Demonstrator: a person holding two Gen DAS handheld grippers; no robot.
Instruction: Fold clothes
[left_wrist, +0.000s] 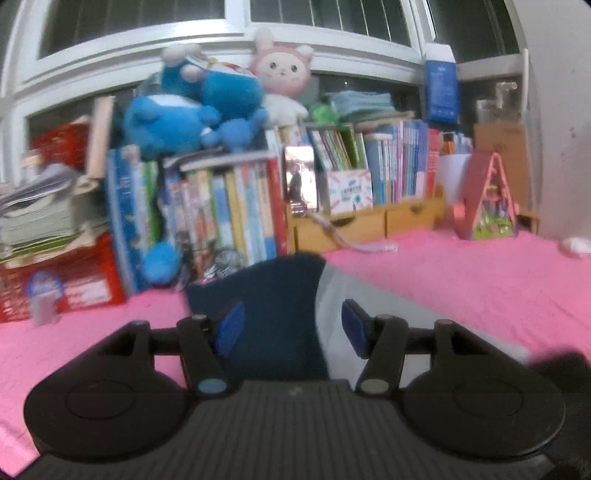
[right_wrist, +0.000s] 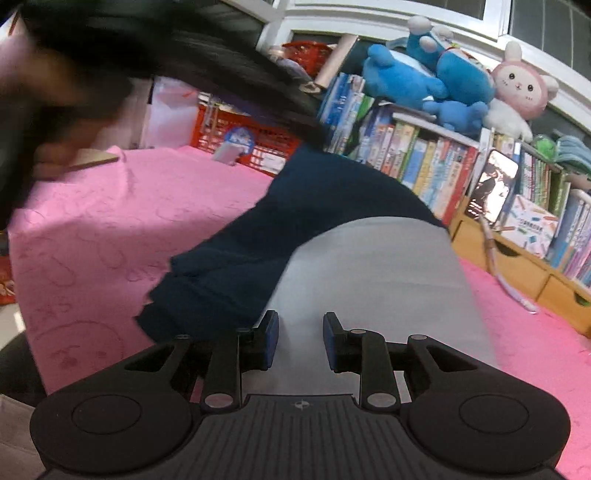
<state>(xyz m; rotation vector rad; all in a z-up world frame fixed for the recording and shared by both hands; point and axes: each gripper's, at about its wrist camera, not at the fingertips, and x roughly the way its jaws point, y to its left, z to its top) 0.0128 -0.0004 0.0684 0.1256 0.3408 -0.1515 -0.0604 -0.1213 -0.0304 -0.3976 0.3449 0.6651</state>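
Pink surface (left_wrist: 461, 280) carries the navy-and-grey garment (right_wrist: 332, 229), folded, near the bookshelf (left_wrist: 236, 206). Only right view shows person's dark hair (right_wrist: 221, 62). Left claw (left_wrist: 291, 325) released, right claw (right_wrist: 300, 339) released, both just above garment.

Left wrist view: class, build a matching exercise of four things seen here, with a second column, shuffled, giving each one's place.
Things:
1. blue plush toys
2. pink rabbit plush
3. navy and grey garment
4. pink triangular toy house

Places:
A. flat on the pink cover, in front of the left gripper
B. standing at the far right on the cover
C. on top of the books, left of the rabbit
D. against the window frame, right of the blue toys

Pairs: 1-C, 2-D, 3-A, 4-B
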